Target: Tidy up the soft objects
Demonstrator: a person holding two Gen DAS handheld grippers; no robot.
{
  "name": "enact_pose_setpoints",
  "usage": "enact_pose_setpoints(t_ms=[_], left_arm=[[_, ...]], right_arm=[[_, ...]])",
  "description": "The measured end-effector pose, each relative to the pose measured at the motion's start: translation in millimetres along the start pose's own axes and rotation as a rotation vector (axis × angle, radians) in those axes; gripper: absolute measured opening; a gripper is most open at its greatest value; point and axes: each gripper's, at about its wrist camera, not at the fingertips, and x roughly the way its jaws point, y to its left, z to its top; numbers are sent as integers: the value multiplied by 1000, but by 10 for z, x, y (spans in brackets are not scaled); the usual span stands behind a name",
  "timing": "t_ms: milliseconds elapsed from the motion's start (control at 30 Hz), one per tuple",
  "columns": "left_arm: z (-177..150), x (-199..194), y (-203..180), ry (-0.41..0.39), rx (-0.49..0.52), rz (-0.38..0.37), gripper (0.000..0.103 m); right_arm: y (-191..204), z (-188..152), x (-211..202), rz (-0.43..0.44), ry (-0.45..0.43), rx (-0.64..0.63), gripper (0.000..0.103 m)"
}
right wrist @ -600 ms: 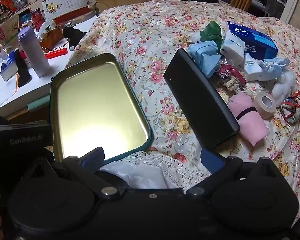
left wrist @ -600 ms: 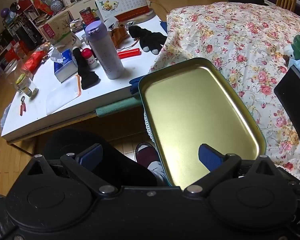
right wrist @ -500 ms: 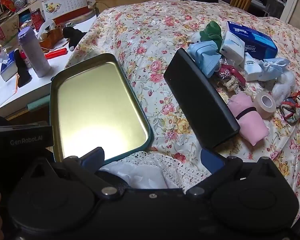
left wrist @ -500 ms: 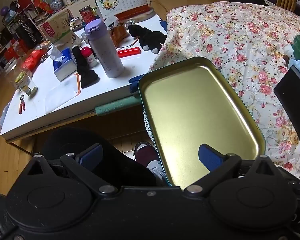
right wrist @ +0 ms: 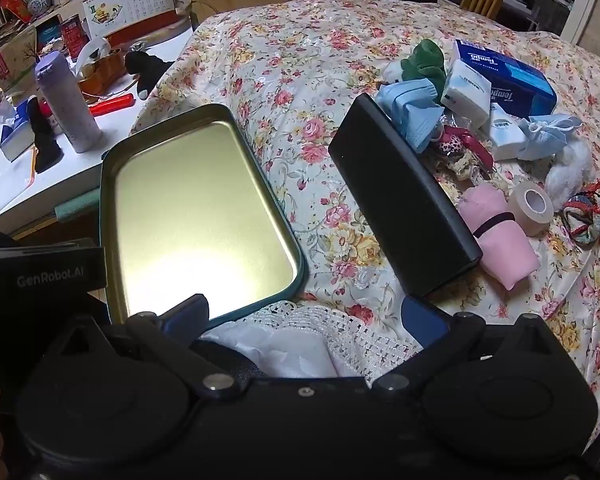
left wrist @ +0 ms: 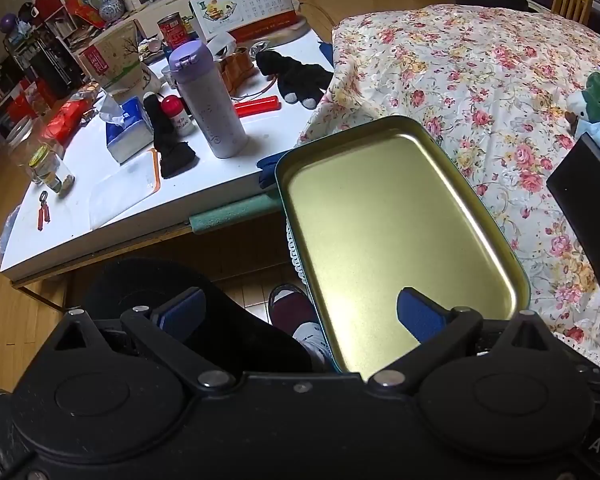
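Left tongs [left wrist: 300,316] and right tongs [right wrist: 306,316], both spread wide and holding nothing, tilted downward above the near edge of the floral-covered bench [right wrist: 300,92]. Directly ahead, an empty gold-lined tin tray [right wrist: 172,148]; to its right, a black case [right wrist: 400,208]. Soft objects lie beyond the case on the far right: pink folded cloth [right wrist: 500,240], blue face masks [right wrist: 412,116], green plush toy [right wrist: 424,60], tissue packs [right wrist: 466,92], tape roll [right wrist: 534,204].
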Motion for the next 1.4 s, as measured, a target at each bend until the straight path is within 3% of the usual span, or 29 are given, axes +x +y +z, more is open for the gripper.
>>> enact_pose_setpoints(t_ms=[1400], left_arm=[[0, 29, -42, 5, -9, -21, 99]], right_arm=[[36, -6, 21, 2, 9, -6, 103]])
